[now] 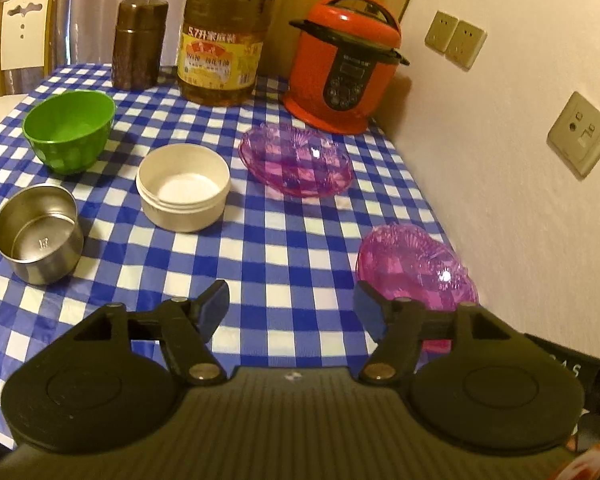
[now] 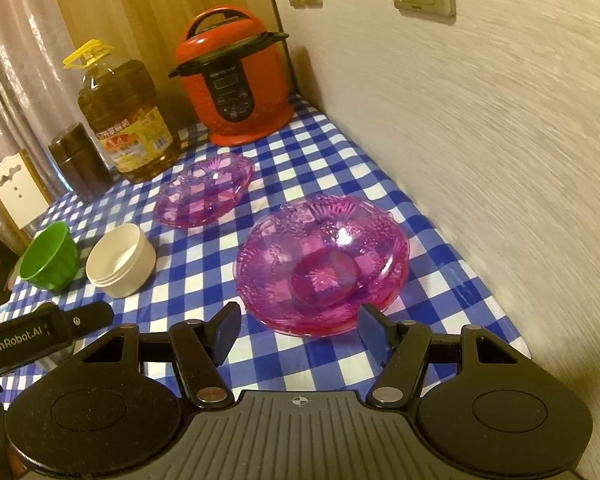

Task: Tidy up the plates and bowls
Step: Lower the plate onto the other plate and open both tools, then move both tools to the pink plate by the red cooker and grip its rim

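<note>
Checkered table (image 1: pixel 284 248) is still scattered, both claws gaping empty, so we'd grab the near purple glass plate (image 2: pixel 324 264) by its rim, gently.

bowls (image 1: pixel 182 188) left, plates (image 1: pixel 296 160) right, cooker (image 1: pixel 344 64) behind

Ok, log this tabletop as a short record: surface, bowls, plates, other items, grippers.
surface: blue-and-white checked tablecloth, beside a wall
bowls: green bowl, white bowl, steel bowl, all upright, empty and apart
plates: two purple glass dishes, far one, near one, unstacked
other items: red pressure cooker, oil bottle, brown canister at the far end
left gripper: open, holding nothing
right gripper: open, holding nothing, near dish just ahead
</note>
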`<state>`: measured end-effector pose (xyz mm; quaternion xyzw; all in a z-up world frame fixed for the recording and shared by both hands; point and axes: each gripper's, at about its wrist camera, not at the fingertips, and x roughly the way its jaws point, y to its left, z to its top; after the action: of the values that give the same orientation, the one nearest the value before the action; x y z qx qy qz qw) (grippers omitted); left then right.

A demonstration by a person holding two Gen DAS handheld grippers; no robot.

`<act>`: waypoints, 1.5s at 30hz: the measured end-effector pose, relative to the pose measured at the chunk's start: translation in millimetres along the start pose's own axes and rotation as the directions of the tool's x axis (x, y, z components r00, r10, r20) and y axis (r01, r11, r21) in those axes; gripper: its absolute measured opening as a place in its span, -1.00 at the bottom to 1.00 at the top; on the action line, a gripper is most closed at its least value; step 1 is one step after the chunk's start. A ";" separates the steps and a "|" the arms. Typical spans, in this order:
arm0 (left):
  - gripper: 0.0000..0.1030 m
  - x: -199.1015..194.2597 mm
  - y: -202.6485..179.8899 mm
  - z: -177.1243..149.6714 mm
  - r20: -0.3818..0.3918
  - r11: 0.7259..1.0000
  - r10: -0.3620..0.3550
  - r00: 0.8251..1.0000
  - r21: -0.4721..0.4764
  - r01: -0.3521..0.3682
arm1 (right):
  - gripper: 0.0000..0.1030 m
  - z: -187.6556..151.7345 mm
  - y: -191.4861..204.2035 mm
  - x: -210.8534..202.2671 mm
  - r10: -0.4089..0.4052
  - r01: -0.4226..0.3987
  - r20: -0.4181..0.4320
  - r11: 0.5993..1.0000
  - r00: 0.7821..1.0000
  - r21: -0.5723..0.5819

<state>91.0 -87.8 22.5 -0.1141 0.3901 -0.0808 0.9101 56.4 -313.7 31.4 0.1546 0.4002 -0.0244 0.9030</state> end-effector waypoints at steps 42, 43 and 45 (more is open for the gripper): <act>0.28 165.1 41.6 162.7 -0.011 0.997 0.023 1.000 0.075 -0.022 | 0.25 139.4 40.0 174.8 0.122 -0.122 -0.064 0.992 0.990 0.010; 0.26 172.8 43.1 165.5 -0.018 0.996 0.029 0.999 0.080 -0.028 | 0.25 142.0 41.1 182.6 0.125 -0.124 -0.072 0.992 0.990 0.013; 0.23 188.1 45.4 170.3 -0.032 0.995 0.039 0.999 0.089 -0.036 | 0.25 146.9 42.4 199.2 0.125 -0.124 -0.087 0.992 0.988 0.018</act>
<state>346.1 -64.0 -5.8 -0.0650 0.4036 -0.0826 0.9089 303.8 -301.3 -10.2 0.1857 0.4290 0.0363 0.8833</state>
